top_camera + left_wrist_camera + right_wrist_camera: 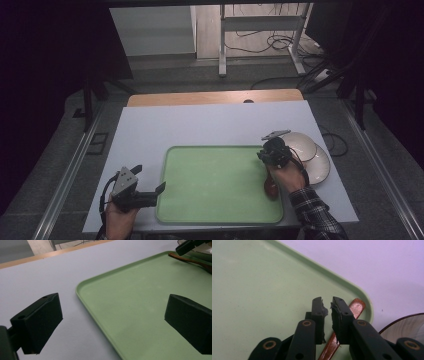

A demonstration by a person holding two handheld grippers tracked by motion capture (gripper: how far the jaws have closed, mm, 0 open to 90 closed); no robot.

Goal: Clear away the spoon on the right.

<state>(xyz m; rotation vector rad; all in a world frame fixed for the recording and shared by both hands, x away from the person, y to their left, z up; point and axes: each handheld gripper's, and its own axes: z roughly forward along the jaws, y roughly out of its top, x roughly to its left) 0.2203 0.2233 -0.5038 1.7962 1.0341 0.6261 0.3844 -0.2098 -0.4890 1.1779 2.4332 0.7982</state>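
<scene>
We look down from 6 o'clock; both gripper views sit close, sharing green tray [220, 185] [140, 315] [262, 290].

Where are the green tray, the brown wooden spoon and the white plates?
green tray [215, 182]: high view, bare middle of its floor.
brown wooden spoon [357, 307]: right gripper view, handle tip beyond the jaws.
white plates [302, 145]: high view, inside of the upper plate.

I see a lab: loose black cables [272, 42] trail behind the white-topped test table [210, 125], beside a metal stand [222, 45].
</scene>
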